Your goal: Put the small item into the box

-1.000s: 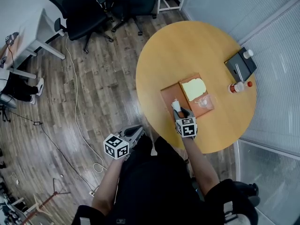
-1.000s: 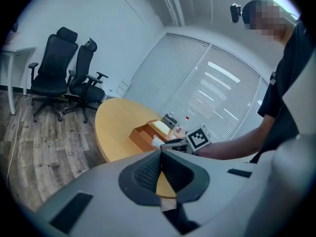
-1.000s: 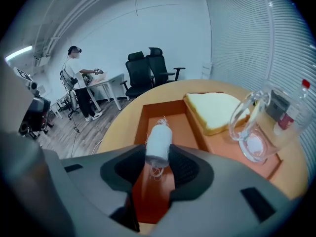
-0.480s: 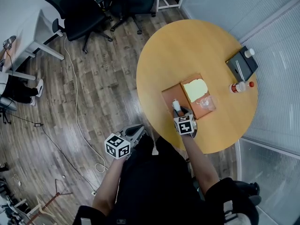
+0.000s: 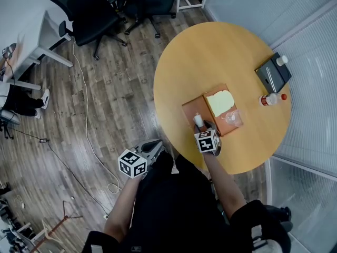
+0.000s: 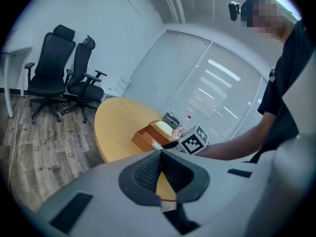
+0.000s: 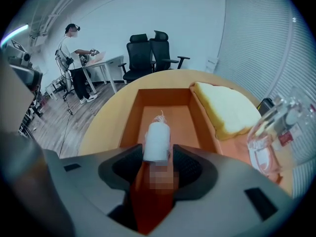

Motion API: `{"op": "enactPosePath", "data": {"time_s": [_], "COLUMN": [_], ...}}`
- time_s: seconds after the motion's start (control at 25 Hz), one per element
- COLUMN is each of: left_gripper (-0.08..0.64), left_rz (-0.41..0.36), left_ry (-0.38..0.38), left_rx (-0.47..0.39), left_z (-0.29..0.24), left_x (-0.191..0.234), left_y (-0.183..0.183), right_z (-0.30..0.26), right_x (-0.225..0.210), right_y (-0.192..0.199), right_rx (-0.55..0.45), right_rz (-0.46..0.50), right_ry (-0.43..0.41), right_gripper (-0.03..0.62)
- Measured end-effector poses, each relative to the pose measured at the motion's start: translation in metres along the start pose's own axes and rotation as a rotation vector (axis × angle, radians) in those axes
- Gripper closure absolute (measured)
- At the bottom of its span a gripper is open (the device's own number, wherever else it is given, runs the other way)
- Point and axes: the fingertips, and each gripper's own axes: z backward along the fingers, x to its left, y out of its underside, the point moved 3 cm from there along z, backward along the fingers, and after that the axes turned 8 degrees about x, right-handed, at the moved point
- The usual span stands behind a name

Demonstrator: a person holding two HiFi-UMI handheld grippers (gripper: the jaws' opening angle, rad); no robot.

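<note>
The left tool [image 5: 154, 147], jaws together on nothing, hangs beside the table [image 5: 210, 51], likely just keeping clear. The right tool [image 5: 201, 124] tips down into the orange box [image 5: 190, 105]; its jaws have just been opening and seem to be letting go of the small white item [image 7: 158, 141] between them. Only the right gripper view shows that slack, while the head view gives a mere white speck.

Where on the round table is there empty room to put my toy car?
The biggest bare patch is the far half of the round table, between its edge and the orange box. The strip left of the box is free too. It is crowded on the right: yellow pad, clear bag, bottles and black case.
</note>
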Motion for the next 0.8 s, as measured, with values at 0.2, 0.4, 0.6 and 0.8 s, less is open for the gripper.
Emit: {"op": "enactPosePath", "data": {"time_s": [0.2,0.4,0.6,0.8], "left_gripper": [0.554,0.554,0.554,0.554], "left_rz": [-0.014,-0.02,-0.035,-0.054], "left_ry": [-0.007,-0.008,-0.012,-0.005], "left_rx": [-0.003,-0.001,0.003,0.005], "left_z": [-0.003,-0.008,-0.012,-0.016], "left_x": [0.0,-0.005,-0.01,-0.021], "left_y": [-0.006,-0.009,-0.011,-0.016], "right_z": [0.003,0.009,0.029,0.044], "right_x": [0.0,-0.004,-0.003,-0.001], "right_y": [0.0,-0.002,-0.013,-0.006], "right_rx": [-0.041,-0.091,-0.214,-0.255], "right_rz": [0.004,0.003,0.099,0.086], "right_ry": [-0.007,-0.03,0.002,-0.083], "right_gripper": [0.39,0.383,0.412,0.588]}}
